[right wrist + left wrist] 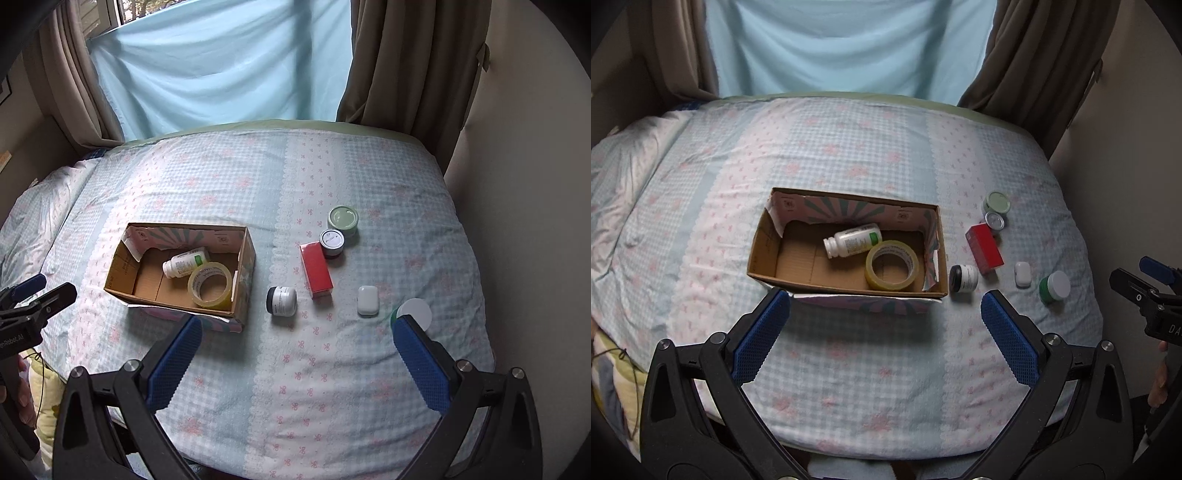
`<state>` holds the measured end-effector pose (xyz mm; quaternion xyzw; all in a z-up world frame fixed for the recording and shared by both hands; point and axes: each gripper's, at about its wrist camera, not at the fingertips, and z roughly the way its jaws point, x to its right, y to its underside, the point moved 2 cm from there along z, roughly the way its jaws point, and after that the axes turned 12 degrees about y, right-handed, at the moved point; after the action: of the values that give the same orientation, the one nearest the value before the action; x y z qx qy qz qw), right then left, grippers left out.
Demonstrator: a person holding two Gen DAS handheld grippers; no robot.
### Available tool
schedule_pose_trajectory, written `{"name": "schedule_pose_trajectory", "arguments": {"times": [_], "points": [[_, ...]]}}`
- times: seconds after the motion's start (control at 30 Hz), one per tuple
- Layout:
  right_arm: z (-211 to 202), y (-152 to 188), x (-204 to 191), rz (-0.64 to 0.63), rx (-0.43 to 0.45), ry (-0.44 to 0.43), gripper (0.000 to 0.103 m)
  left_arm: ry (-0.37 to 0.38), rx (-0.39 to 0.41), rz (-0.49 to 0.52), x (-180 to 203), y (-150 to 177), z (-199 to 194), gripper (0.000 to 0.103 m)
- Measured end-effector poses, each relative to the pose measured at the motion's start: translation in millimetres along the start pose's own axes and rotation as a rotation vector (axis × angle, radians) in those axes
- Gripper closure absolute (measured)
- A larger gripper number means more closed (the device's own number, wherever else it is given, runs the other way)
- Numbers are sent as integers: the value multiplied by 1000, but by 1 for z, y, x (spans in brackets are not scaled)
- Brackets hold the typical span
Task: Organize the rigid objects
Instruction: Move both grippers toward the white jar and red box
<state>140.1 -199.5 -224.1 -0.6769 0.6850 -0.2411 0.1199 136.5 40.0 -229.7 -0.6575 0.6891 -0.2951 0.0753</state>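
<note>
An open cardboard box lies on the bed and holds a white pill bottle and a tape roll. To its right lie a small white jar on its side, a red box, a white earbud case, a green jar with a white lid, a small dark tin and a pale green tin. My left gripper is open and empty, near the box's front. My right gripper is open and empty, in front of the loose items.
The bed carries a pale checked floral sheet, with a pillow at the left. Brown curtains and a light blue cloth hang behind. A wall runs along the right.
</note>
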Motion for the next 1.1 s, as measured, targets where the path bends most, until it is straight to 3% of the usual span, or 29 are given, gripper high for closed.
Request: {"name": "schedule_pose_trajectory", "arguments": {"times": [0.23, 0.5, 0.77, 0.97, 1.1], "points": [[32, -19, 49, -61, -9, -99, 0, -53, 8, -6, 73, 25, 30, 0], [89, -31, 67, -95, -75, -164, 0, -63, 2, 100, 129, 48, 87, 0], [174, -34, 70, -54, -167, -225, 0, -12, -37, 53, 127, 73, 186, 0], [242, -35, 47, -115, -225, -235, 0, -40, -44, 26, 113, 81, 259, 1], [283, -40, 25, -161, -273, -279, 6, -51, -48, 8, 107, 81, 296, 5]]}}
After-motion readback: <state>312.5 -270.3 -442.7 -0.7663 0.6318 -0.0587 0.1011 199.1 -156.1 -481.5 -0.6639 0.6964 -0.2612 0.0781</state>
